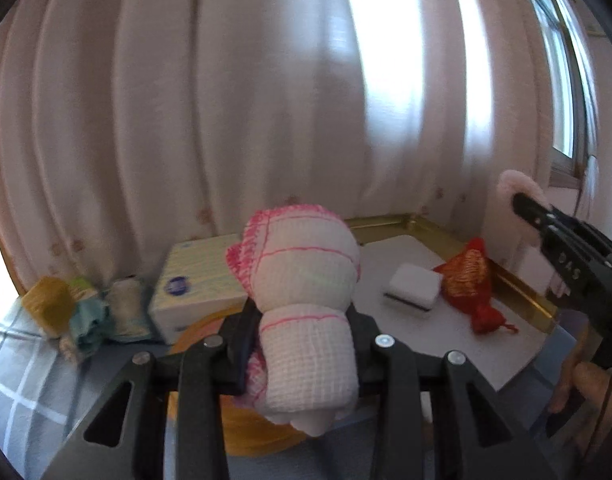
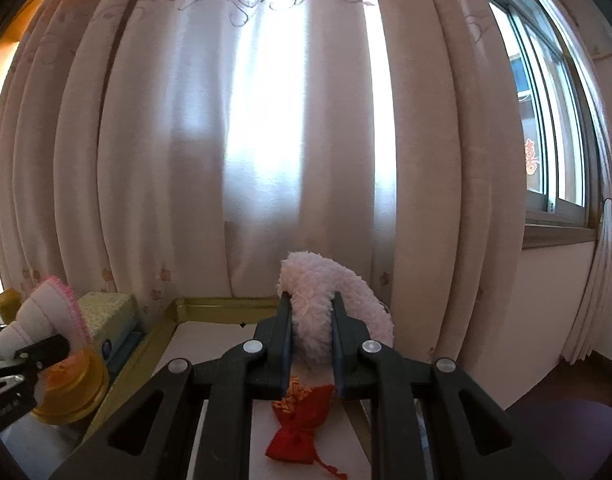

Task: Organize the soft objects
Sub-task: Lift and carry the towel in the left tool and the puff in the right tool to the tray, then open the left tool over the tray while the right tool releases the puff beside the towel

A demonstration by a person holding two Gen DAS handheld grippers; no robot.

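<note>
My left gripper [image 1: 306, 320]: jaws clenched on a rolled waffle-weave cloth [image 1: 302, 280], white with pink stitched edges, held above the counter [image 1: 445, 340]. My right gripper [image 2: 311, 336]: jaws clenched on a fluffy pale-pink fleece piece [image 2: 325, 304], curved and nubbly, raised before the curtain [image 2: 266, 140]. Below on the counter: white sponge block [image 1: 413, 286], shiny red drawstring pouch [image 1: 471, 280], tissue box [image 1: 198, 276], round yellow tin [image 2: 70, 388], gold-edged tray rim [image 1: 517, 288].

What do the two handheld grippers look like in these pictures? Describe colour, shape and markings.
Both the left gripper and right gripper are matte black plastic, with flat straight fingers, angular linkage bars and round silver rivets. White lettering marks the right gripper's side; a dark cable hangs below.
</note>
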